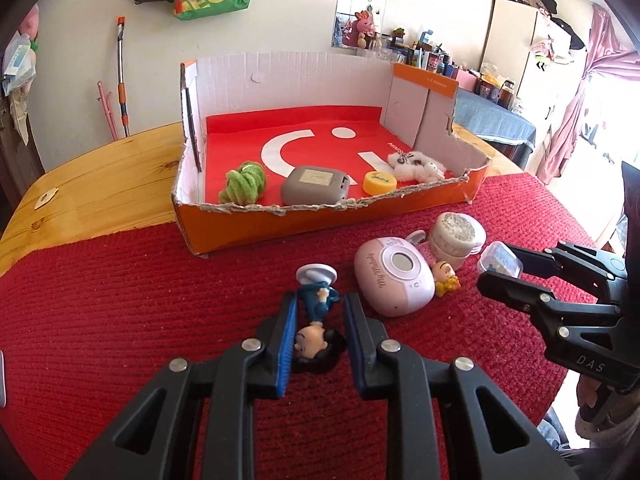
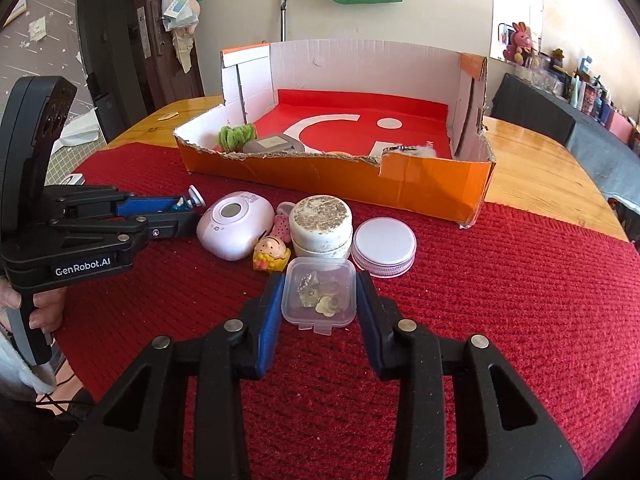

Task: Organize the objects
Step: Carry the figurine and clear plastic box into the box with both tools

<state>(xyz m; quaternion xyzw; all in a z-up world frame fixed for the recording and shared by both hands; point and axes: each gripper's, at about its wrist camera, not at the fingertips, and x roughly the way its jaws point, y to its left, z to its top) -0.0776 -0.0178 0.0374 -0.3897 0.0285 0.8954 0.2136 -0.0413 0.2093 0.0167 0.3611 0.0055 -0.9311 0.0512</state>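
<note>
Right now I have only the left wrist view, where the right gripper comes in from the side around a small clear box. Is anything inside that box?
Observer: Yes. In the right wrist view, the clear box lies between the right gripper's fingers with its lid shut, and small pale trinkets show through it.
Operator: Is anything behind the white jar?
Observer: A round white lid lies flat on the red cloth, close beside the jar, on its right in that view.
Operator: Is the box gripped?
Observer: I cannot tell. The pads closely flank both sides, and the box rests on the cloth.
</note>
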